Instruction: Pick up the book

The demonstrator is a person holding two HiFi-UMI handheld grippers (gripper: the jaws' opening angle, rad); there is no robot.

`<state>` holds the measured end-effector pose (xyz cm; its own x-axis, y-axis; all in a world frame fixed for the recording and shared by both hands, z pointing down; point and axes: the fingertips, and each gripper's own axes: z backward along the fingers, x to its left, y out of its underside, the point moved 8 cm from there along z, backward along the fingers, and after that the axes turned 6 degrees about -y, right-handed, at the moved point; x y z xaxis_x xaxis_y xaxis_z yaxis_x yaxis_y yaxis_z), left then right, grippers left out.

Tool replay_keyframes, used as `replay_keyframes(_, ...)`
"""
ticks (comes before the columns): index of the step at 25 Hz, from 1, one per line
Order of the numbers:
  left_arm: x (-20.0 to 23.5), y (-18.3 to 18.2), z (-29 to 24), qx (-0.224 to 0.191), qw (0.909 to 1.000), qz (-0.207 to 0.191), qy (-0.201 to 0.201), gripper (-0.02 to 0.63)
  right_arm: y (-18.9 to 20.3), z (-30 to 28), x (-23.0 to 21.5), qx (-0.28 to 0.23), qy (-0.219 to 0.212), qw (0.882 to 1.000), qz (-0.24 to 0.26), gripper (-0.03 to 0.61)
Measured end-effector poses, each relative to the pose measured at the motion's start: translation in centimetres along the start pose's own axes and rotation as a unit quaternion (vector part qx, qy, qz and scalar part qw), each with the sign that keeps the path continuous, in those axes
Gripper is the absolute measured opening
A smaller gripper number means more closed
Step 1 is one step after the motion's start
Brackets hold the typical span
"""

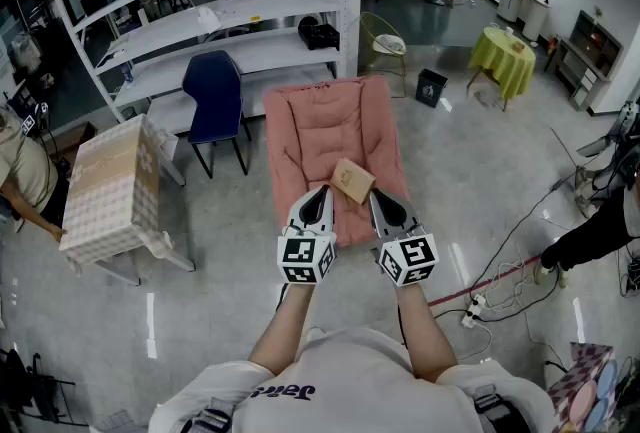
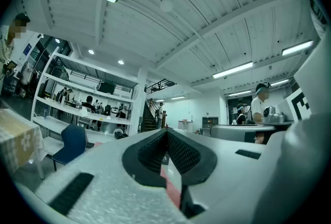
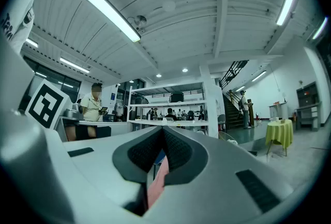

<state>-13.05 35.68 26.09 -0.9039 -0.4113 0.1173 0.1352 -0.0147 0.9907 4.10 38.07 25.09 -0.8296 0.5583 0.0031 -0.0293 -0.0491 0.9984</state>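
- The left gripper (image 1: 323, 193) (image 2: 166, 141) has its jaws together, with nothing between them.
- The right gripper (image 1: 377, 199) (image 3: 162, 139) is closed and empty too.
- The book (image 1: 352, 181) lies on the pink chair (image 1: 320, 121), between both tips.

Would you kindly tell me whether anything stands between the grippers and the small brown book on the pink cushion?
Nothing visible does: the small brown book lies uncovered on the pink quilted cushion, just past the left gripper and right gripper tips.
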Motion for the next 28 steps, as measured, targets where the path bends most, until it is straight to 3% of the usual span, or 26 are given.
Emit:
replay_keyframes(8, 3.7, -0.3, 2.4, -0.012, 0.9998, 0.014, 0.008, 0.015, -0.6, -2.5, 3.7, 0.004, 0.017, 0.999, 0.031, 0.012)
replay_keyframes(16, 4.8, 1.7, 4.3, 0.013, 0.9984, 0.049, 0.026, 0.015, 1.4, -1.7, 6.7, 0.050, 0.056, 0.997, 0.020, 0.013)
replay_keyframes(21, 4.3, 1.6, 3.1, 0.012, 0.9982, 0.047, 0.034, 0.015, 1.6, -2.3, 5.4, 0.055, 0.064, 0.996, 0.001, 0.014)
replay_keyframes(28, 4.1, 2.4, -1.4, 0.014, 0.9988, 0.047, 0.004, 0.015, 2.9, -3.9, 0.4, 0.062, 0.059, 0.996, -0.018, 0.014)
